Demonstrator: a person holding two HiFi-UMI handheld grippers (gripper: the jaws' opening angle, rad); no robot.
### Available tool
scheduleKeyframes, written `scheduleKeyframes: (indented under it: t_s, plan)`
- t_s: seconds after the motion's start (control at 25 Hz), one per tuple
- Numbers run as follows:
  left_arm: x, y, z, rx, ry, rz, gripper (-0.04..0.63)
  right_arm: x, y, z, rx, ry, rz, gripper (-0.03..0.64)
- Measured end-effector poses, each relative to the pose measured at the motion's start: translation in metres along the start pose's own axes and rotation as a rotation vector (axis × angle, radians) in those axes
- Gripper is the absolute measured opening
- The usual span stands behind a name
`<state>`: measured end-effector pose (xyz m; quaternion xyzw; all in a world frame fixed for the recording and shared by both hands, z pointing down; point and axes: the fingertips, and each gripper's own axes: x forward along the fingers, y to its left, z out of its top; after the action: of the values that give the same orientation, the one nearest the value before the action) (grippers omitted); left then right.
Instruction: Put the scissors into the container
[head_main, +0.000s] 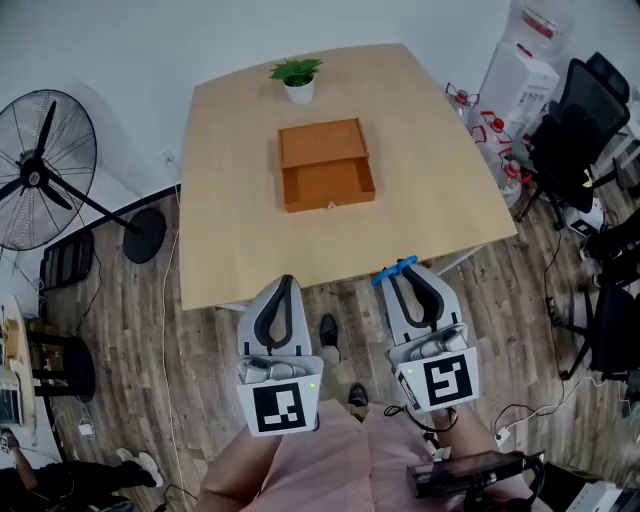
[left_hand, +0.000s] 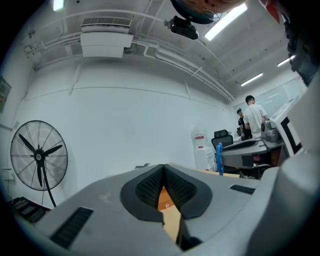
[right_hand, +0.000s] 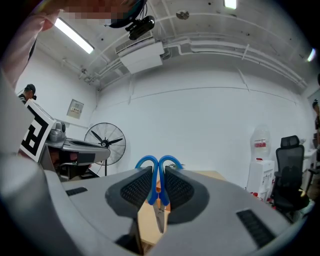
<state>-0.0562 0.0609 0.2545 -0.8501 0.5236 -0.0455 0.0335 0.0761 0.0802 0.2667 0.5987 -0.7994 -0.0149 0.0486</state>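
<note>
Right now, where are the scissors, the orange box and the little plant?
scissors (right_hand: 154, 182), right gripper view, on the blue handle.
orange box (head_main: 325, 183), head view, on its bare inside floor.
little plant (head_main: 297, 71), head view, on the green leaves.

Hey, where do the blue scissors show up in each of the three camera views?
Head view: scissors at the right gripper tip, lower centre-right.
Left gripper view: scissors, blue handle only, right of centre.
Right gripper view: scissors at centre, clamped between the jaws.
Shared landmark: the standing fan, visible in all three.
</note>
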Motion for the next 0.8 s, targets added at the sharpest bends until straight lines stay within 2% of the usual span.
scheduleKeyframes:
  t_s: [0.4, 0.6, 0.8]
  plan:
    - [0.131, 0.065, -0.007, 0.013, 0.019, -0.034, 0.005, 0.135, -0.046, 0.007, 0.014, -0.022, -0.018, 0.083]
    - [0.176, 0.092, -0.004, 0.008, -0.013, -0.043, 0.005, 0.184, -0.064, 0.017, -0.010, -0.048, -0.048, 0.083]
    - [0.200, 0.106, 0.014, 0.022, -0.062, -0.034, 0.005, 0.207, -0.073, 0.038, -0.041, -0.094, -0.047, 0.083]
